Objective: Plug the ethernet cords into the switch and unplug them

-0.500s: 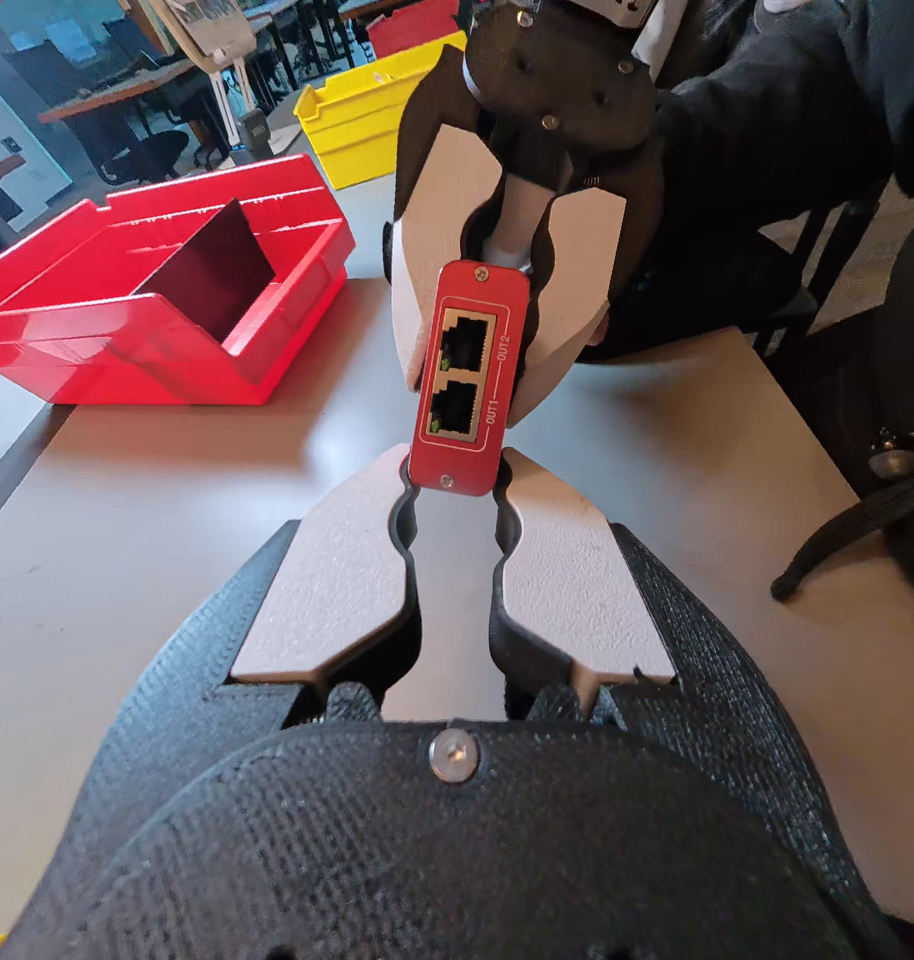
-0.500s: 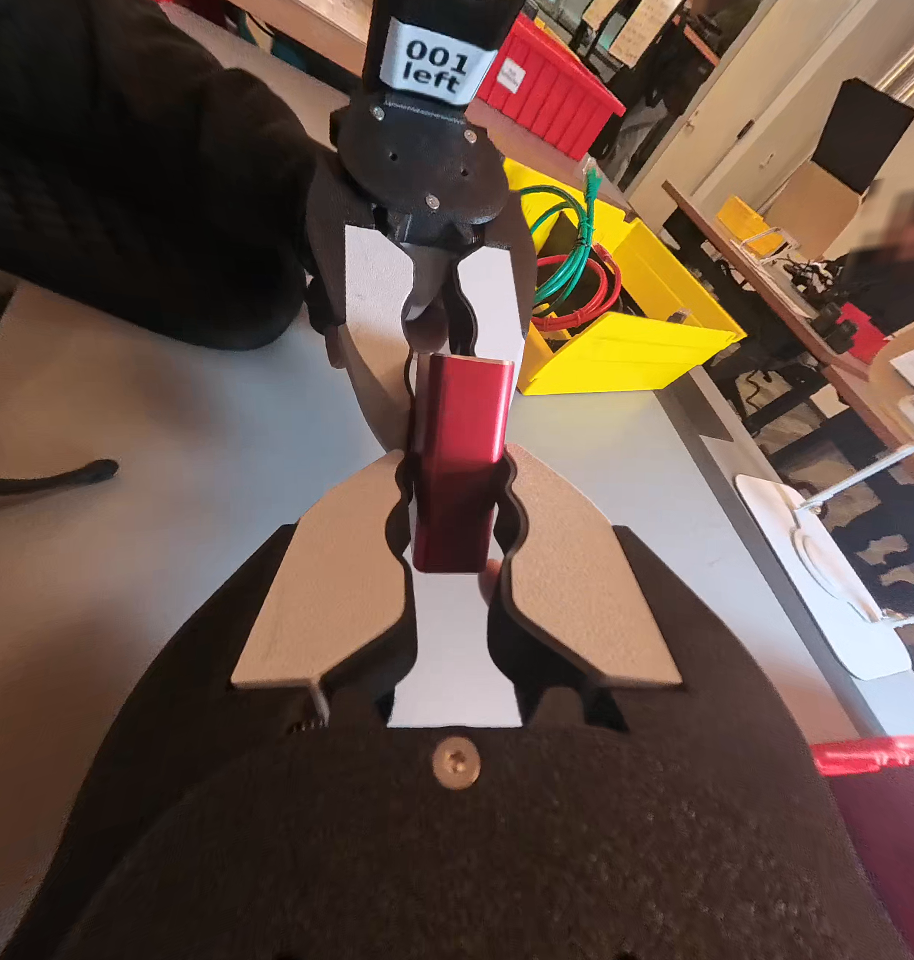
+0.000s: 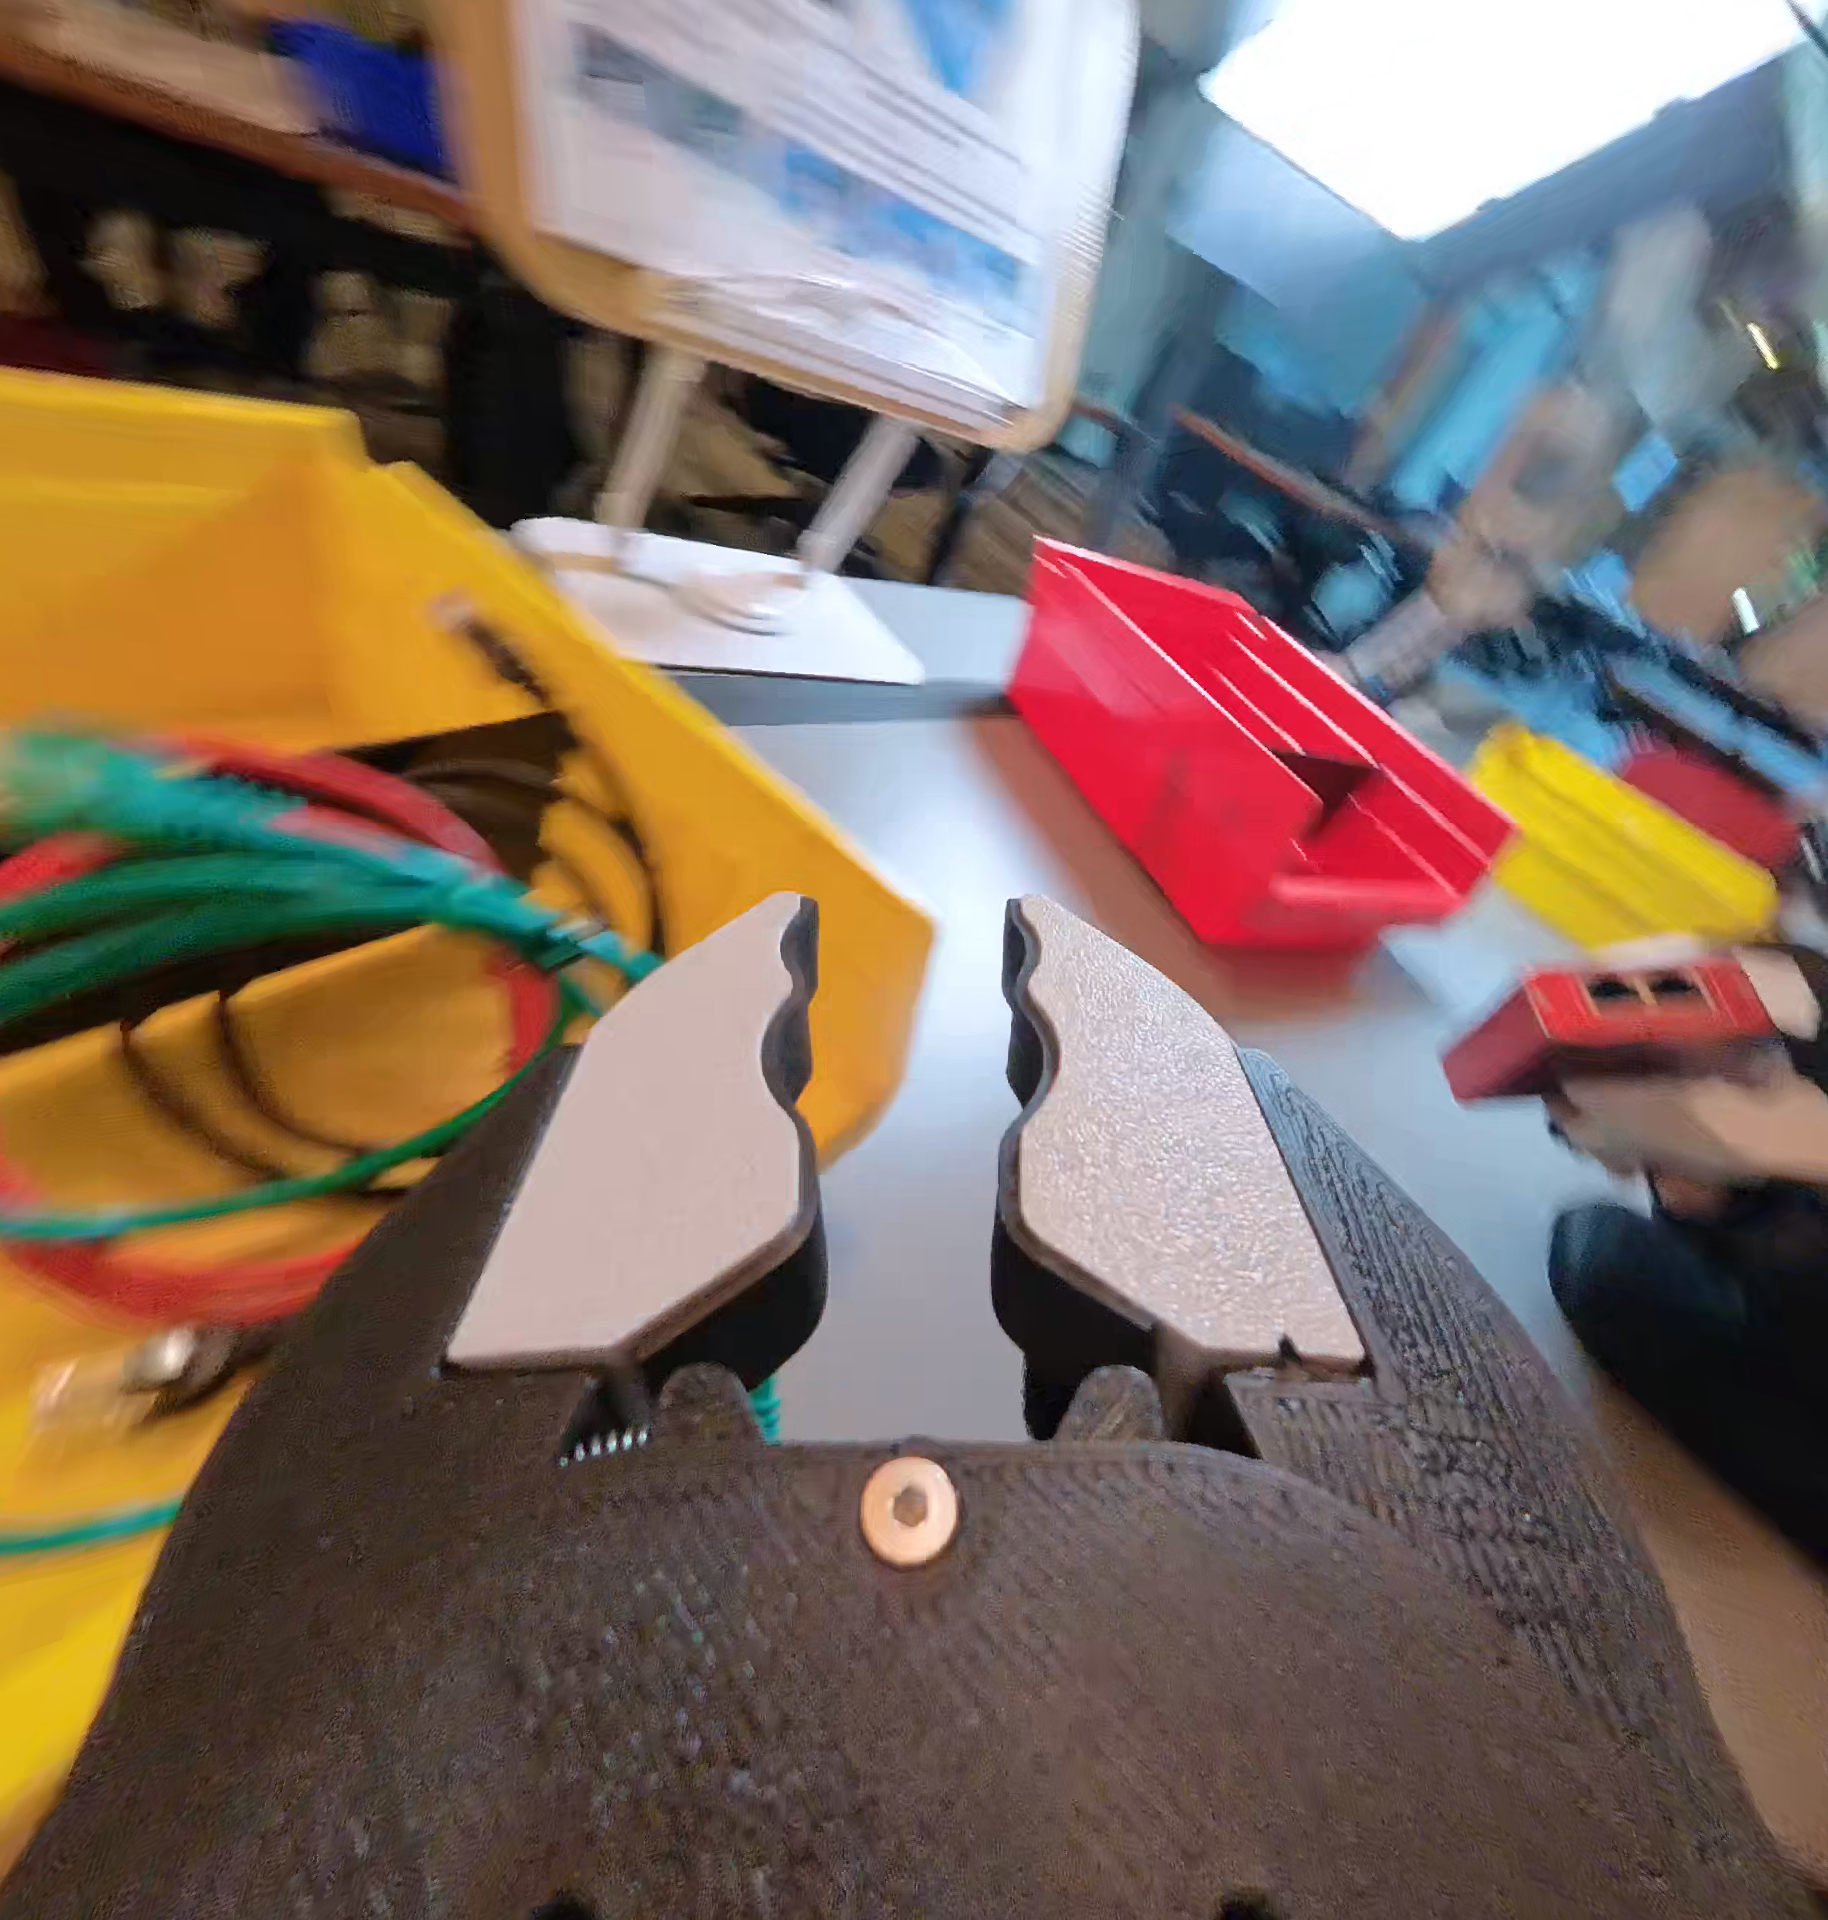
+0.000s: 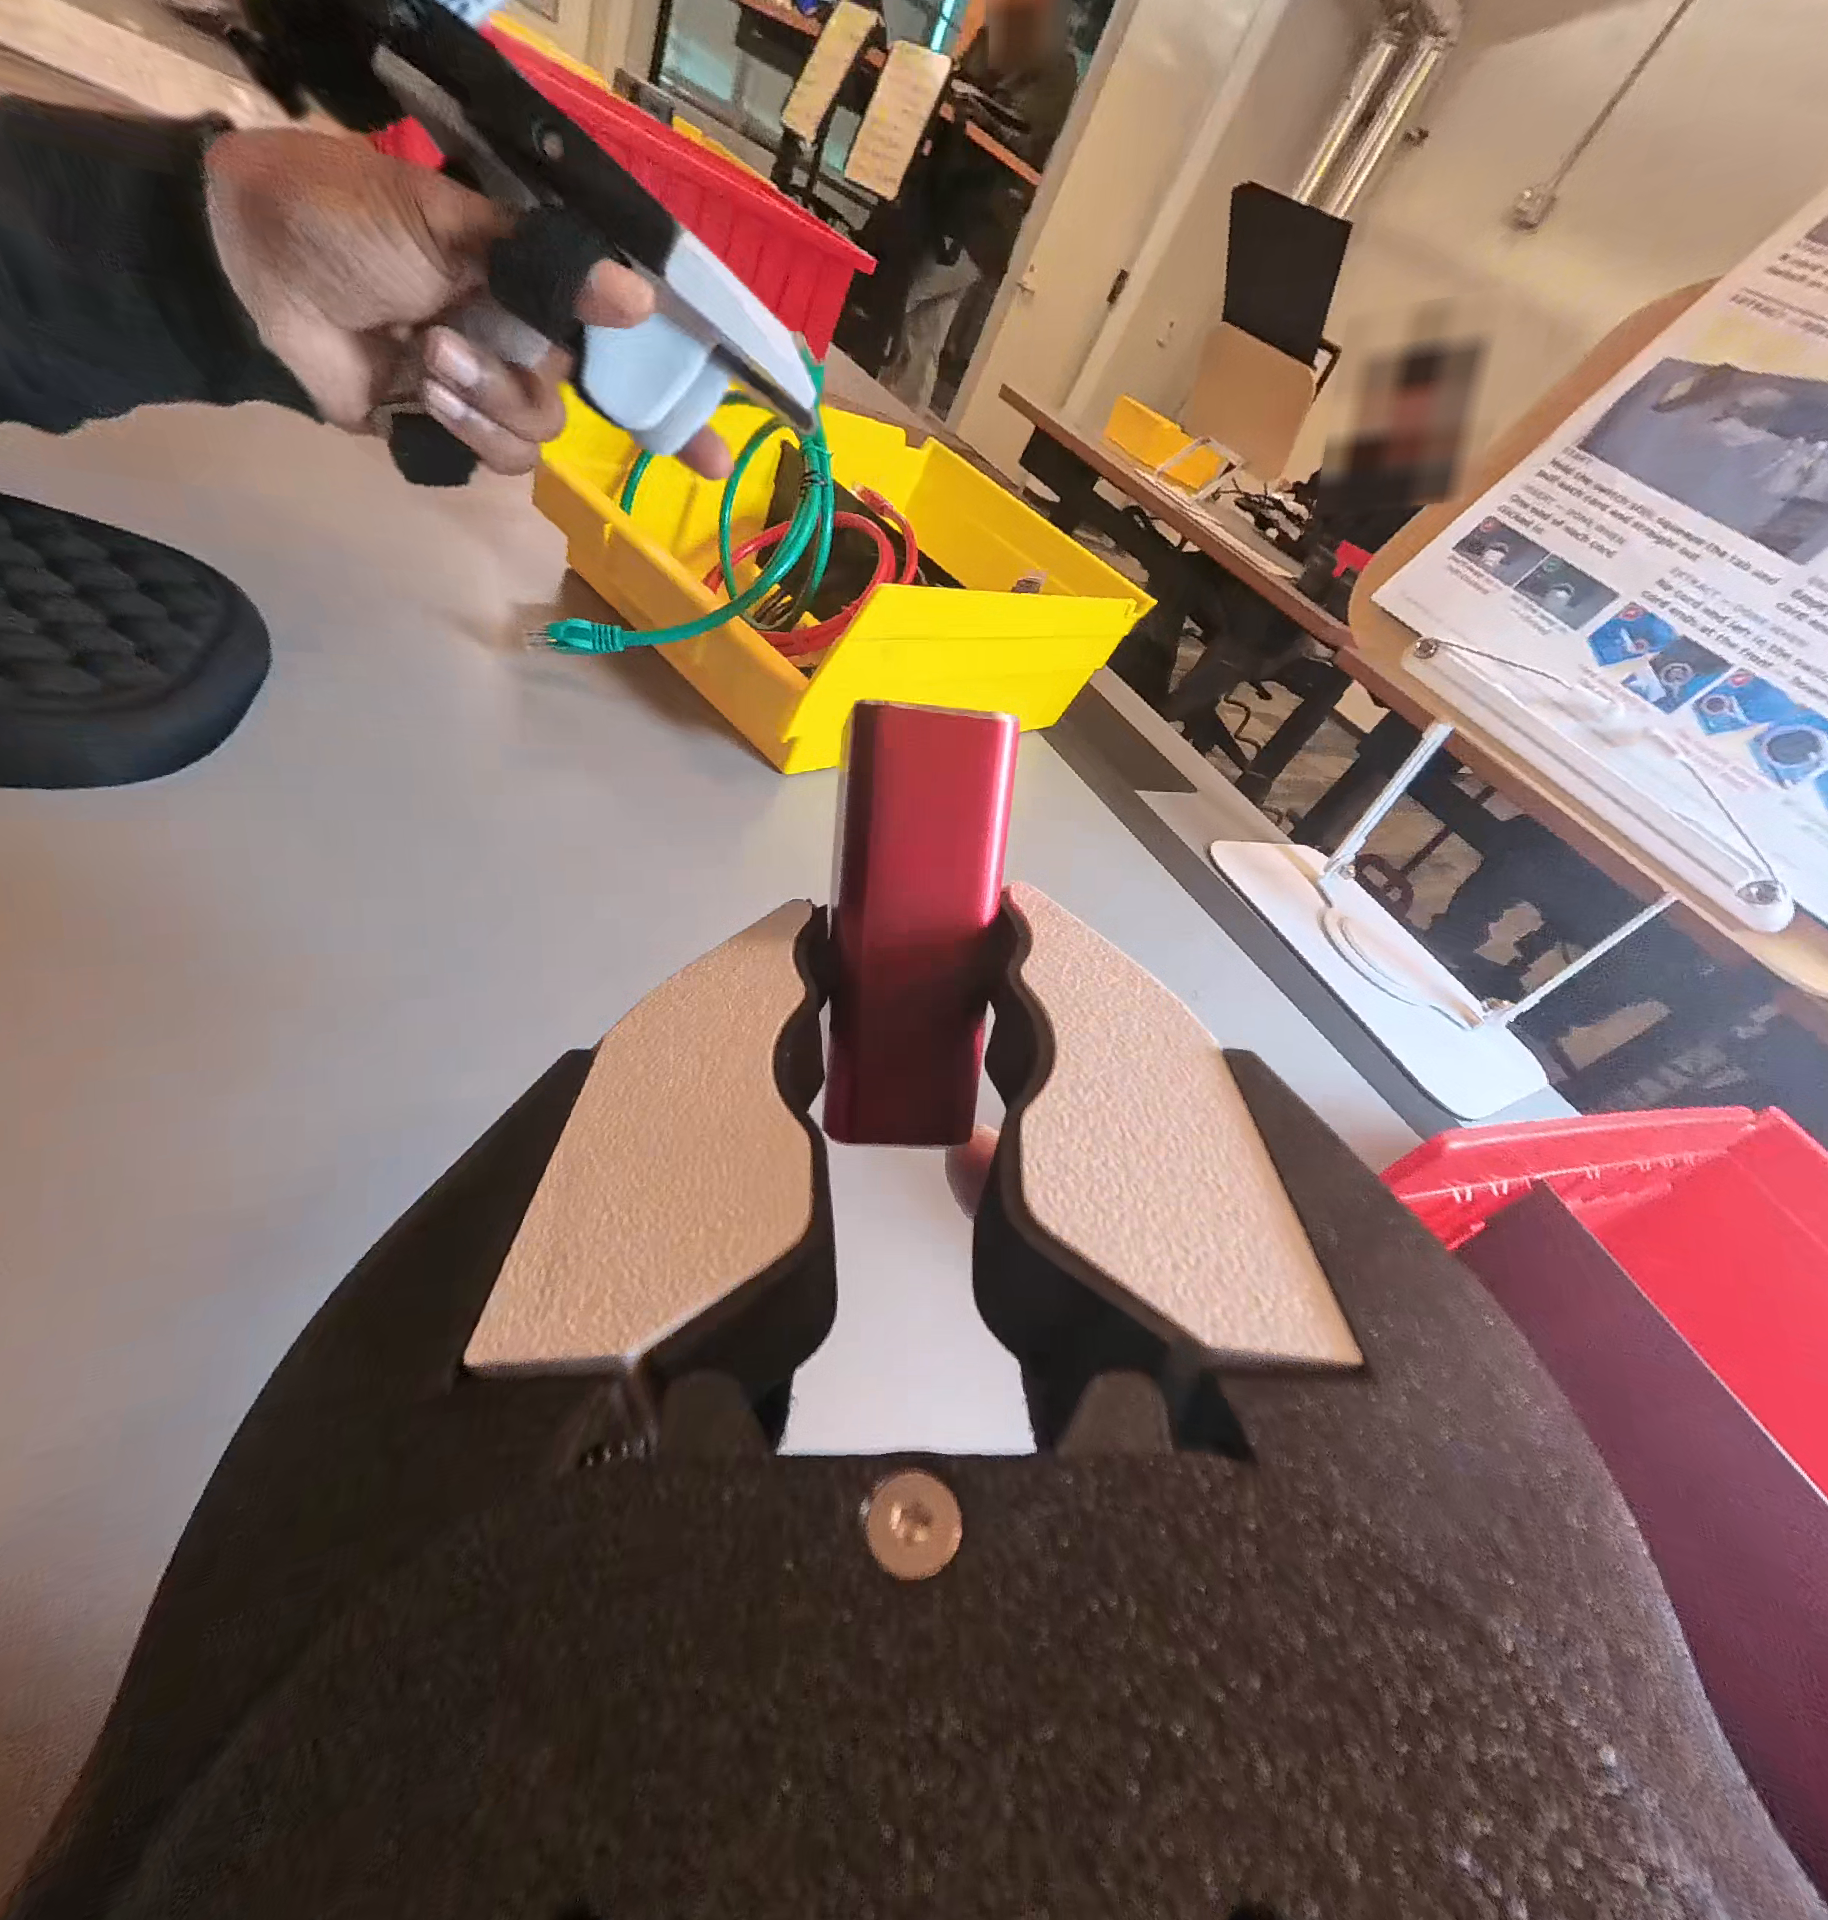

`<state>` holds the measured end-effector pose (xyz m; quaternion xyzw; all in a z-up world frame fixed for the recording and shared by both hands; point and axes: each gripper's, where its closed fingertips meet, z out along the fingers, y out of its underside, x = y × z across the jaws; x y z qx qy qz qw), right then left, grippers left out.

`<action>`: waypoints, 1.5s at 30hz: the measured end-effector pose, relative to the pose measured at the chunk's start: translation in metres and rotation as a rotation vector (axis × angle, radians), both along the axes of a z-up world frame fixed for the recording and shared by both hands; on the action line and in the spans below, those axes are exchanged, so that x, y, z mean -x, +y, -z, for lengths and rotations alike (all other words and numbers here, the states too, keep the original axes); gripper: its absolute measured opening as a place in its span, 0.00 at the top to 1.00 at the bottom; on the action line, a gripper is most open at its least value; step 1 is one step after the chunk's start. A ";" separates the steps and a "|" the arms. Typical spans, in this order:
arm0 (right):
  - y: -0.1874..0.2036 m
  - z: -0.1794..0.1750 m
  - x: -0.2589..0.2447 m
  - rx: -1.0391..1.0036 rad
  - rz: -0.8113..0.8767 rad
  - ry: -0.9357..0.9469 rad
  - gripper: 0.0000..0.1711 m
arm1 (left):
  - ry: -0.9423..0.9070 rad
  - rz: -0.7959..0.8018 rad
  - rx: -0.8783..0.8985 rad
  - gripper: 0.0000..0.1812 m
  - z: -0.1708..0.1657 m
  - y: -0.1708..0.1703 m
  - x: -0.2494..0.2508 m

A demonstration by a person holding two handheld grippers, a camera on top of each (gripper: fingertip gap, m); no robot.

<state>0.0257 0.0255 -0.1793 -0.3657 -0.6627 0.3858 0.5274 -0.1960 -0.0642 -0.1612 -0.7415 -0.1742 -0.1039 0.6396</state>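
Gripping the red switch (image 4: 915,925) between its two pads, the right gripper (image 4: 910,1023) pinches the lower half of the body; the switch stands upright above the grey table (image 4: 370,935), ports facing away from this camera. In the left wrist view the same switch (image 3: 1616,1023) shows two empty ports, nothing plugged yet. The left gripper (image 3: 910,1023) has its fingers spread with nothing between them, hovering at the yellow bin (image 4: 889,644) that holds the coiled green ethernet cord (image 4: 775,530) and red ethernet cord (image 4: 837,613); one green plug (image 4: 577,636) lies outside the bin on the table. Step in hand: fetching the first cord, judging by the layout. Next move likely calls for closing on a plug end, probably the green one, tab oriented, then bringing it to a port. A red bin (image 3: 1253,790) sits well apart.
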 end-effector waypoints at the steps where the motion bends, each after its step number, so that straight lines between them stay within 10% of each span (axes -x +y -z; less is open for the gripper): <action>1: -0.001 0.000 0.000 -0.004 0.000 0.001 0.84 | -0.062 -0.065 -0.019 0.81 0.005 -0.008 0.013; 8: -0.010 0.005 0.003 -0.021 -0.014 -0.017 0.85 | -0.202 -0.280 0.027 0.69 0.027 -0.008 0.060; 16: -0.013 -0.001 -0.006 -0.090 -0.020 0.025 0.85 | -0.120 -0.213 -0.004 0.92 0.001 0.010 0.060; 23: 0.000 -0.017 -0.008 -0.094 0.031 0.094 0.85 | 0.463 0.353 0.478 0.92 -0.009 0.009 -0.081; 32: 0.032 -0.030 -0.021 -0.070 0.160 0.149 0.85 | 0.577 0.980 0.950 0.92 0.116 -0.025 -0.207; 39: 0.034 -0.022 -0.018 -0.088 0.172 0.121 0.85 | 0.564 1.005 0.822 0.88 0.115 -0.006 -0.209; 45: 0.035 -0.021 -0.019 -0.085 0.178 0.119 0.85 | 0.530 0.780 0.586 0.82 0.051 -0.009 -0.169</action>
